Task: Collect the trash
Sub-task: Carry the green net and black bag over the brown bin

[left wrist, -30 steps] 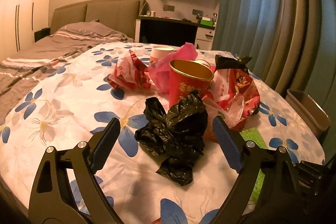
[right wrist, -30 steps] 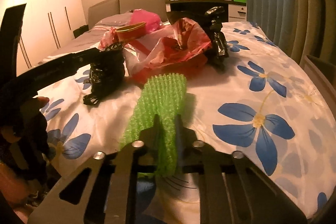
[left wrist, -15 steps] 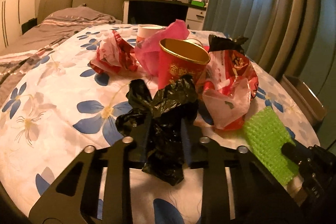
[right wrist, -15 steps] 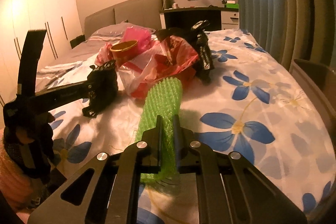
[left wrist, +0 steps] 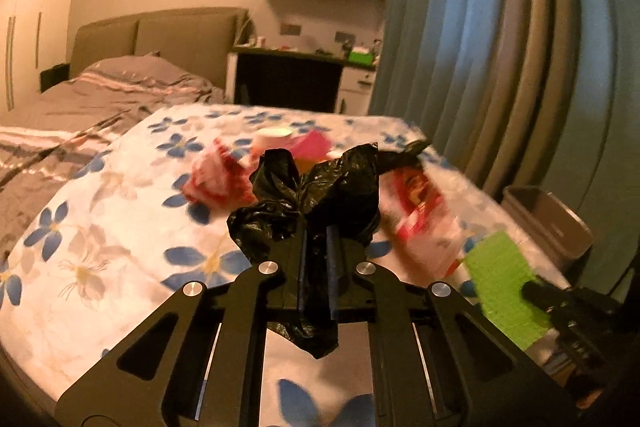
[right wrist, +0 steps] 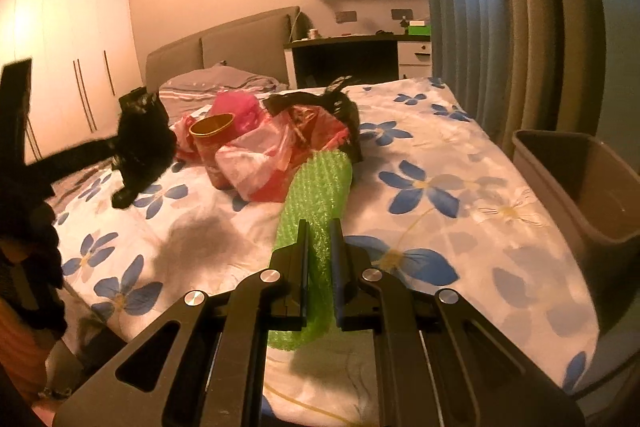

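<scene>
Left gripper (left wrist: 316, 239) jaws just closing, clamped on crumpled black bag (left wrist: 312, 195) above flowered bedspread (left wrist: 100, 227), right gripper (right wrist: 320, 243) pinching green bubble wrap (right wrist: 316, 187), grey bin (right wrist: 580, 187) beside bed's right edge, open bedspread between.

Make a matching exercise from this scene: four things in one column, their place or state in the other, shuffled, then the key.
1. black bag
2. green bubble wrap
3. gold-rimmed red cup
4. grey bin

A. upright among the bags on the bed
B. clamped in the right tongs
C. beside the bed, by the curtain
D. clamped in the left tongs

Pairs: 1-D, 2-B, 3-A, 4-C
</scene>
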The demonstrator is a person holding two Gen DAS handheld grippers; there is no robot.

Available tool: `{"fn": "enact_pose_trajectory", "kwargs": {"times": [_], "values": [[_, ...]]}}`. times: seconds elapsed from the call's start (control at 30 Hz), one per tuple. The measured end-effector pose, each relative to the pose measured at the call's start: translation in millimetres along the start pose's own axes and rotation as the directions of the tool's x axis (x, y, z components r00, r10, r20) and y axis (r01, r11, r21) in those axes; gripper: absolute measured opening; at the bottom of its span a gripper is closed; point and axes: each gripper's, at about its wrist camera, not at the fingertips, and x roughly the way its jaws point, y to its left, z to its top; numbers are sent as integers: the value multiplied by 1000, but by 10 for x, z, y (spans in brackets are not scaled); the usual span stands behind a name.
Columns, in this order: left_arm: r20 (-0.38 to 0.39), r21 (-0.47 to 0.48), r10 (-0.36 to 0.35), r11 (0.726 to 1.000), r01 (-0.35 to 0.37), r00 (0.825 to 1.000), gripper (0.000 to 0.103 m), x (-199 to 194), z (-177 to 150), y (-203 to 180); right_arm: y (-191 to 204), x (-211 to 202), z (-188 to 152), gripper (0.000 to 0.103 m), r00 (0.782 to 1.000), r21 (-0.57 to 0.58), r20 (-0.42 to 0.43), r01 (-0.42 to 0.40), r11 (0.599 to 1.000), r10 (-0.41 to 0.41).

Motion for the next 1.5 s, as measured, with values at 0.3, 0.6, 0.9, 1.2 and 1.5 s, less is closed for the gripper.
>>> {"fn": "enact_pose_trajectory", "kwargs": {"times": [0.3,0.6,0.9,1.2,1.5], "values": [[-4,61,-77,995,77,997,7,99,26,-435,-214,-189,64,10,997,22,52,55,998,-56],[0,101,-103,990,103,995,7,212,99,-743,-433,-330,201,10,988,56,119,89,994,-95],[19,142,-158,978,154,987,7,281,239,-1065,-640,-458,369,10,972,75,183,138,988,-149],[38,186,-256,952,244,966,7,413,426,-1626,-907,-566,502,10,944,102,237,209,972,-228],[18,211,-353,916,342,935,7,695,490,-2267,-1346,-696,612,11,893,150,278,324,934,-355]]}}
